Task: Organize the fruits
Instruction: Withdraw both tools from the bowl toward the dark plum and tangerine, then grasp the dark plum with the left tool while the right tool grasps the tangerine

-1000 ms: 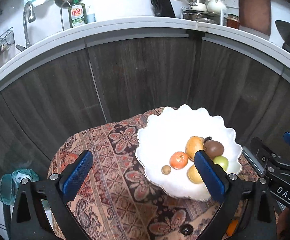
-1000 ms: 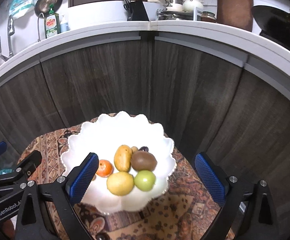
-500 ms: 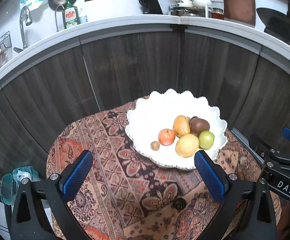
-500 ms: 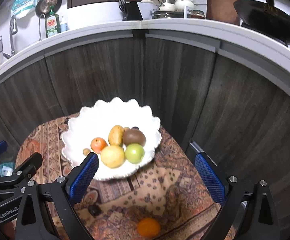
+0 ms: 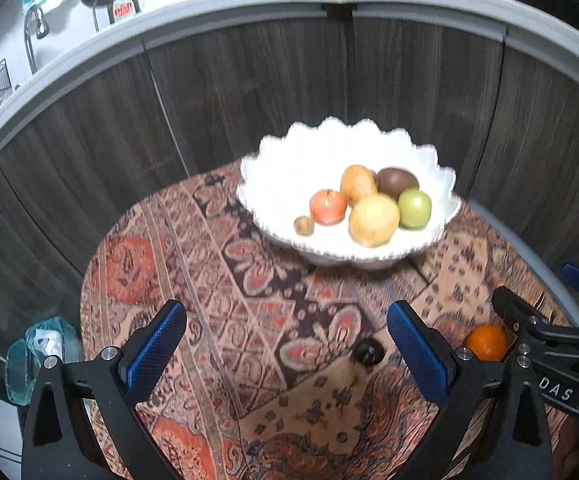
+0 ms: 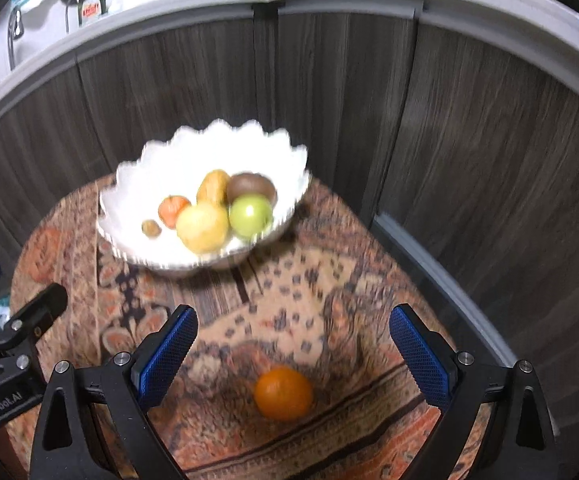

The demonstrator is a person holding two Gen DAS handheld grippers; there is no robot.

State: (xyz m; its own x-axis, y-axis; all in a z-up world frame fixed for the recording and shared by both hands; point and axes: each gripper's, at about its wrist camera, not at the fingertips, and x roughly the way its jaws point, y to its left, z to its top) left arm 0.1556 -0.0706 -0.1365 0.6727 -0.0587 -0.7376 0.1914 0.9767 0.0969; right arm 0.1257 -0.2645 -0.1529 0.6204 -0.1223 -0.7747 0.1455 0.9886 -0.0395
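Home kitchen: faucet (image 5: 33,36), dish soap (image 5: 123,8).

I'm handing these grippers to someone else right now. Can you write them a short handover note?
Left gripper: open, empty, above the patterned cloth.
Right gripper: open, empty, with the orange on the cloth between its fingers, not gripped.
Done: the white scalloped bowl holds six visible pieces, among them a green apple and a kiwi.
Left: the orange and a small dark fruit lie on the cloth outside the bowl.
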